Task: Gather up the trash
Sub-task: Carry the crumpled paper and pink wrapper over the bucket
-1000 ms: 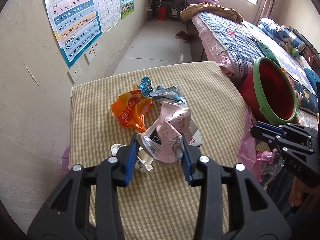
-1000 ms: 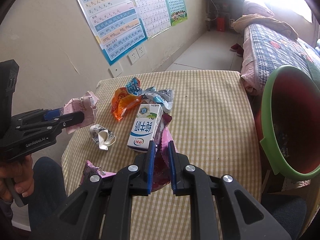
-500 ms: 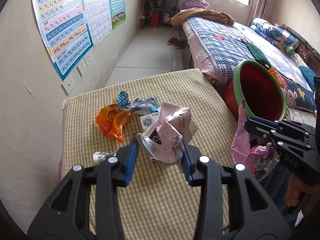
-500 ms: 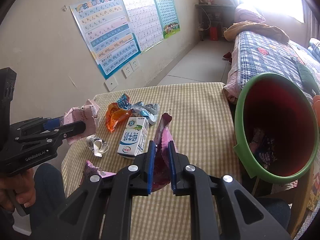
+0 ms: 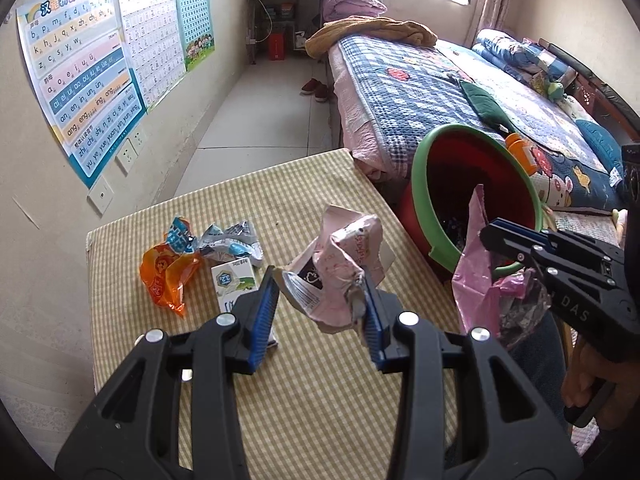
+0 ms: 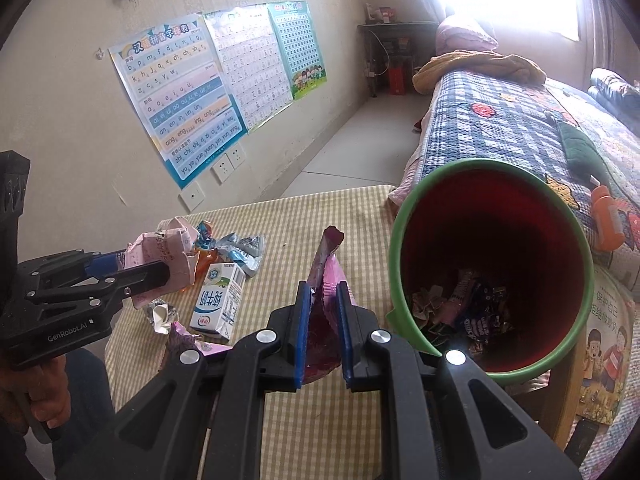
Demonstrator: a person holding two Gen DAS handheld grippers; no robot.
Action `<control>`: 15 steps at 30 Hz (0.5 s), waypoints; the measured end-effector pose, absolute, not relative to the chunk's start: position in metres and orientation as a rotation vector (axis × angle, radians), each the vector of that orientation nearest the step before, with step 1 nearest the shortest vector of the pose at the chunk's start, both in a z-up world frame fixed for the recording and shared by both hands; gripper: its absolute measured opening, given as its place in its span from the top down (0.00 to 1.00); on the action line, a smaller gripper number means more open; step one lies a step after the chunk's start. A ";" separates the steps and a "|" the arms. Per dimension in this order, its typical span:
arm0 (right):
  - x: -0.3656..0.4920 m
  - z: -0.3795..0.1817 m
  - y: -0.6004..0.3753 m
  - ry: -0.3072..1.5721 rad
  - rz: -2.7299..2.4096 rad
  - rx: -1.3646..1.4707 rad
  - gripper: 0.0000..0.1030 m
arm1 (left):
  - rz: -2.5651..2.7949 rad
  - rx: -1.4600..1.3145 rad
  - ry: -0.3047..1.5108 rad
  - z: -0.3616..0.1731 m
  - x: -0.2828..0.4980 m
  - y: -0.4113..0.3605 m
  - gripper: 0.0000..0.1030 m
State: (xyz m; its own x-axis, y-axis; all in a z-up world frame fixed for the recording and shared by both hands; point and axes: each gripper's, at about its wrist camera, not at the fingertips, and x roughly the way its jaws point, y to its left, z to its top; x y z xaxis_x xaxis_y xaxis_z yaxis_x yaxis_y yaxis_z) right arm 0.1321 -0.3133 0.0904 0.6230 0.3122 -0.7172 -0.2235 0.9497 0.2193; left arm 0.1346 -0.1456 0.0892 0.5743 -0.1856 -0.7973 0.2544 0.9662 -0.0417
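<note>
The table [image 5: 328, 392] wears yellow-and-white gingham. On it lie an orange wrapper [image 5: 168, 280], a silver-blue wrapper [image 5: 230, 240] and a white carton [image 6: 218, 300] with blue lettering. The bin [image 6: 404, 240] is red inside with a green rim. Both held wrappers are pink: pale [image 5: 340, 272], magenta [image 6: 324, 280].

The left gripper [image 5: 318, 312] is held above the table, tilted downward, its blue pads [image 5: 264, 312] partly closed and pinching a crumpled pink wrapper [image 5: 340, 268] between them. The right gripper [image 6: 322, 334] hangs beyond the table's right edge, also angled down, its jaws nearly together and clamped on a thin pink bag [image 6: 326, 276]. A hand [image 6: 36, 392] wraps the left tool's handle, and another hand [image 5: 592, 384] grips the right tool's.
</note>
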 end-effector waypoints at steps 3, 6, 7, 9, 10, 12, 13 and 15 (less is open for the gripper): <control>0.136 0.093 -0.331 0.835 0.281 0.123 0.87 | -0.291 0.082 0.922 0.090 0.141 -0.163 0.64; 0.138 0.095 -0.348 0.827 0.250 0.130 0.87 | -0.329 0.079 0.921 0.091 0.147 -0.180 0.64; 0.138 0.096 -0.354 0.825 0.241 0.132 0.87 | -0.340 0.080 0.920 0.092 0.150 -0.186 0.64; 0.140 0.097 -0.366 0.820 0.220 0.138 0.87 | -0.362 0.085 0.919 0.092 0.154 -0.199 0.64; 0.140 0.098 -0.372 0.818 0.211 0.142 0.87 | -0.373 0.087 0.918 0.093 0.156 -0.205 0.64; 0.142 0.098 -0.383 0.813 0.191 0.149 0.87 | -0.394 0.092 0.915 0.093 0.159 -0.216 0.64; 0.142 0.098 -0.388 0.811 0.181 0.153 0.87 | -0.404 0.093 0.915 0.094 0.162 -0.222 0.64; 0.144 0.099 -0.398 0.811 0.160 0.158 0.87 | -0.422 0.098 0.911 0.095 0.166 -0.233 0.64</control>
State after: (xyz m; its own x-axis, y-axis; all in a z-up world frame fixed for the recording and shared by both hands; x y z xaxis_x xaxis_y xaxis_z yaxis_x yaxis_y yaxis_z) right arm 0.1442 -0.3980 0.0985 0.6783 0.2024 -0.7063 -0.0816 0.9761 0.2012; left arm 0.1665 -0.2329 0.0955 0.5371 -0.3128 -0.7834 0.3950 0.9138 -0.0940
